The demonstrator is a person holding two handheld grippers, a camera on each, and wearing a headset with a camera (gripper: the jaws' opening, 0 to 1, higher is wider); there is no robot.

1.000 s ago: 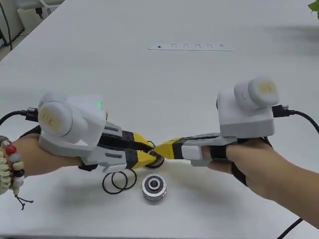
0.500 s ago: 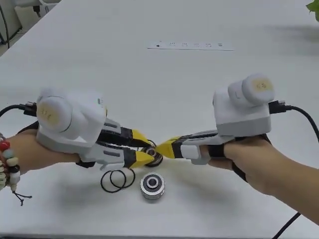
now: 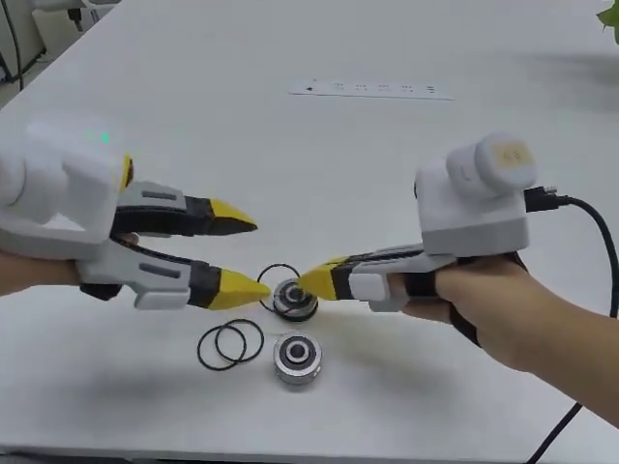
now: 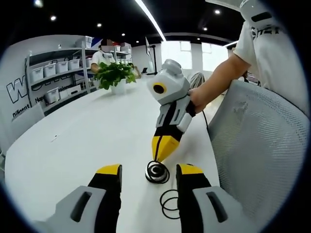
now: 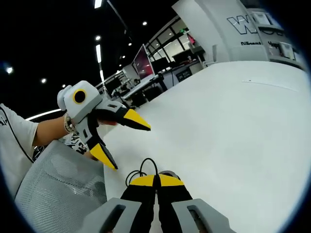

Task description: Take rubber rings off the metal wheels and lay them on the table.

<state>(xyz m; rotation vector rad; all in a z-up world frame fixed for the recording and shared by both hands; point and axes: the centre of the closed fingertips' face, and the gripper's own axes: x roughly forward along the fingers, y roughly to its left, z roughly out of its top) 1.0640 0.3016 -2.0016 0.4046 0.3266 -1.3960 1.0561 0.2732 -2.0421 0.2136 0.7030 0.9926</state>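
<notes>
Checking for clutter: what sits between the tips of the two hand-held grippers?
Head view: a metal wheel, a rubber ring looping off it, sits between the left hand-held gripper and right hand-held gripper.

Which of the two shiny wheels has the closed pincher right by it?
The farther wheel, at the tips of the shut right gripper, which seems to pinch its loose ring. The other wheel lies closer to us, untouched.

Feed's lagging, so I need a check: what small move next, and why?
Probably lift the right gripper slightly: its jaws look shut on a rubber ring not yet clear of the metal wheel, and the left gripper is open, standing off.
</notes>
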